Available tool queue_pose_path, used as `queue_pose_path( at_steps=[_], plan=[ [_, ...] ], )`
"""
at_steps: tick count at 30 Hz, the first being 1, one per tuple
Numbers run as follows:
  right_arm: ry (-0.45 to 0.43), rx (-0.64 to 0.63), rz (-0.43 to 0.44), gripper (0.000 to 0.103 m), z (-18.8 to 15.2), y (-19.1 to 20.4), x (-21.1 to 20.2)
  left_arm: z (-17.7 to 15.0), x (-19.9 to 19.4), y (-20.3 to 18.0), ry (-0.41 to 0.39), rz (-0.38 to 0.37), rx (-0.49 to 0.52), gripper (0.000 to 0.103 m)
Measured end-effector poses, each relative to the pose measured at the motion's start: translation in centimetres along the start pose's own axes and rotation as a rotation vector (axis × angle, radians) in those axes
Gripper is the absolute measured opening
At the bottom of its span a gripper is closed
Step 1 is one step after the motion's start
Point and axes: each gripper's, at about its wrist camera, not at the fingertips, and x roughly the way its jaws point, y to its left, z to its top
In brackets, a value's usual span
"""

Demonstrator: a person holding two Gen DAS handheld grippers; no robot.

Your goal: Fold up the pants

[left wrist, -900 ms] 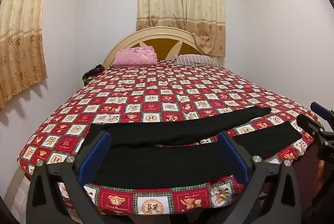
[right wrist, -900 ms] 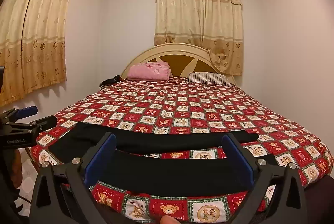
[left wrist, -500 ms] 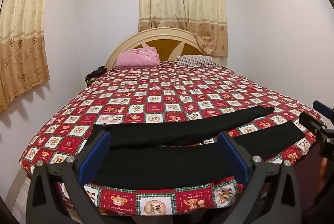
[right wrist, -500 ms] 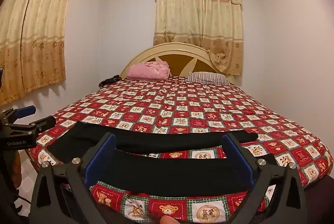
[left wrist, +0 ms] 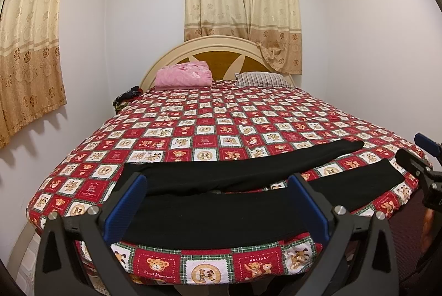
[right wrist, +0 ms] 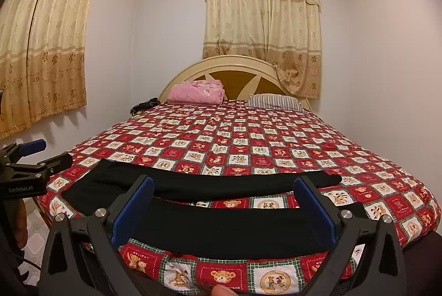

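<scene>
Black pants (left wrist: 221,216) lie flat across the near end of the bed, waist to the left, the two legs spread in a V toward the right; they also show in the right wrist view (right wrist: 226,224). My left gripper (left wrist: 216,202) is open and empty, held off the bed's near edge in front of the pants' waist half. My right gripper (right wrist: 223,202) is open and empty, in front of the legs. Each gripper shows at the edge of the other's view, the right gripper (left wrist: 420,158) and the left gripper (right wrist: 36,155).
The bed (left wrist: 221,119) has a red and white bear-patterned cover. A pink folded blanket (left wrist: 183,75) and a striped pillow (left wrist: 261,78) lie at the headboard. A dark item (left wrist: 125,98) sits at the far left side. Walls and curtains surround the bed.
The left wrist view has drifted slightly, with the bed sitting a little lower and to the right in frame. The right view is nearly unchanged. Both grippers stay open.
</scene>
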Motion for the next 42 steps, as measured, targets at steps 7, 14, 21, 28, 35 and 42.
queue_pose_path(
  at_steps=[7, 14, 21, 28, 35, 42],
  plan=[
    [0.002, 0.0, -0.001, 0.102, -0.14, 0.1, 0.21, -0.16, 0.15, 0.27, 0.002, 0.0, -0.005, 0.103],
    [0.002, -0.002, -0.002, 0.102, -0.2, 0.15, 0.27, -0.13, 0.15, 0.24, 0.003, 0.001, -0.005, 0.103],
    [0.007, -0.005, -0.002, 0.102, -0.34, 0.28, 0.51, -0.17, 0.15, 0.25, 0.002, 0.001, -0.004, 0.103],
    [0.012, -0.012, 0.0, 0.102, -0.61, 0.66, 0.6, -0.17, 0.16, 0.29, 0.003, 0.0, -0.005, 0.103],
    [0.015, -0.012, 0.0, 0.102, -0.75, 0.61, 0.61, -0.2, 0.22, 0.4, 0.004, -0.001, -0.006, 0.103],
    [0.019, -0.015, 0.0, 0.102, -0.8, 0.62, 0.71, -0.17, 0.18, 0.31, 0.003, 0.0, -0.006, 0.103]
  ],
)
